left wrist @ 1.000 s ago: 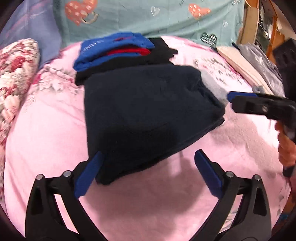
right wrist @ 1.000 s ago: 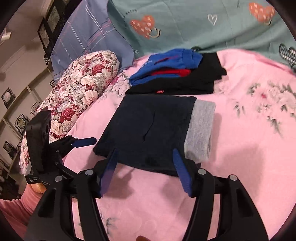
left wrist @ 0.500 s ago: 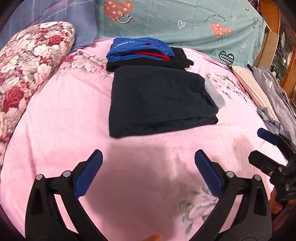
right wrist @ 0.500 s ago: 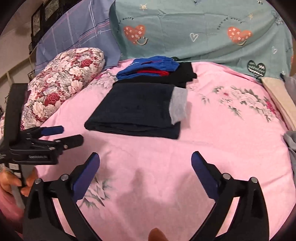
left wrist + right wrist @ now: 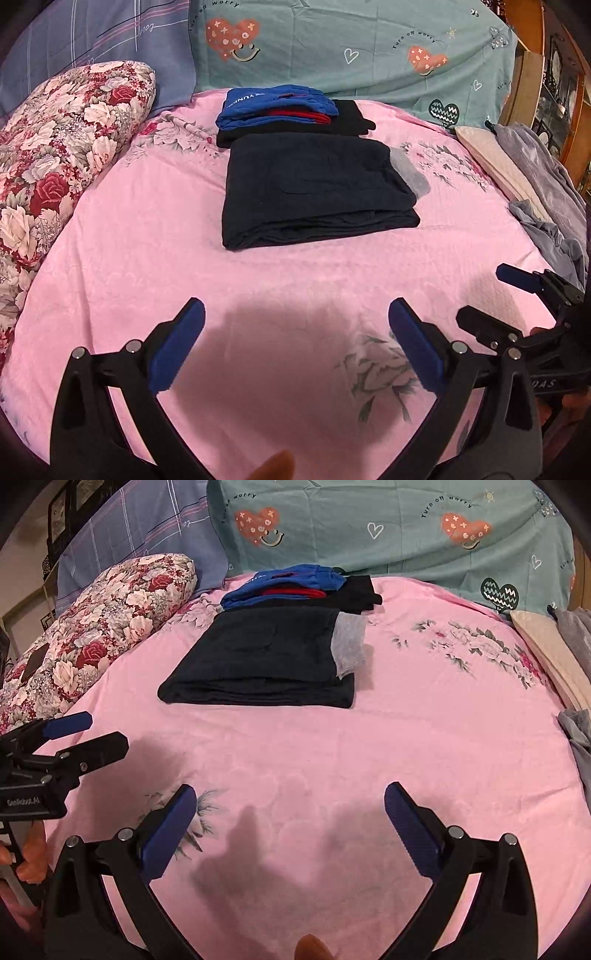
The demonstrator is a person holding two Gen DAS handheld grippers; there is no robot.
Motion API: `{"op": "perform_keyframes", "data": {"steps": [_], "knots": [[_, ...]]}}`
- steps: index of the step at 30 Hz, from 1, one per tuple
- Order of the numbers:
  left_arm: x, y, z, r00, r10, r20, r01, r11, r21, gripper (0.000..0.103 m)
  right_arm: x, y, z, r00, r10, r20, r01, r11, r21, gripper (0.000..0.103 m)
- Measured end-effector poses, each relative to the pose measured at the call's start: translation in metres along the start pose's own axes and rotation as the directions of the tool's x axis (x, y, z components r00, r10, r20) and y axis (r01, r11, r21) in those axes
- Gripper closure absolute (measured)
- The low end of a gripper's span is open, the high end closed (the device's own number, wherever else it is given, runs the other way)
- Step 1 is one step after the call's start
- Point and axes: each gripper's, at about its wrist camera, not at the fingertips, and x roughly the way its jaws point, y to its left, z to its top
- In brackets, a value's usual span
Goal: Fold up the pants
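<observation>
The dark pants (image 5: 314, 188) lie folded flat, touching the blue-and-black clothes stack (image 5: 284, 110) behind them, seemingly finished. Both the left gripper (image 5: 295, 343) and right gripper (image 5: 291, 823) hover wide and empty, well in front of the pants.

The bed is being viewed from low over its pink sheet (image 5: 110, 258) by both wrist cameras, which are being pointed along spread fingers toward the headboard pillows. The folded pants (image 5: 314, 192) are being framed well ahead in both views. The right gripper (image 5: 491, 299) is being caught at the left view's right edge, the left gripper (image 5: 96, 734) at the right view's left edge.
</observation>
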Motion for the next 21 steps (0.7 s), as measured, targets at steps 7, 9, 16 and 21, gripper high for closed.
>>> {"op": "perform_keyframes", "data": {"steps": [7,9,16,21], "knots": [[0.003,-0.002,-0.011,1.0,-0.009,0.004,0.009,1.0,0.009,0.002,0.009,-0.003,-0.006,0.998,-0.019,-0.057,0.021,0.999,0.039,0.001],[0.005,-0.002,-0.012,1.0,-0.015,-0.005,0.016,1.0,0.008,0.002,0.008,-0.002,-0.006,0.998,-0.018,-0.058,0.02,0.999,0.037,0.001],[0.008,-0.006,-0.015,0.999,-0.041,-0.015,0.041,0.999,0.01,0.002,0.007,0.005,-0.008,0.998,-0.037,-0.051,0.037,0.999,0.004,0.001],[0.01,-0.006,-0.017,0.999,-0.038,-0.022,0.038,0.999,0.01,0.002,0.006,0.003,-0.009,0.998,-0.037,-0.046,0.038,0.999,0.013,0.001]]}}
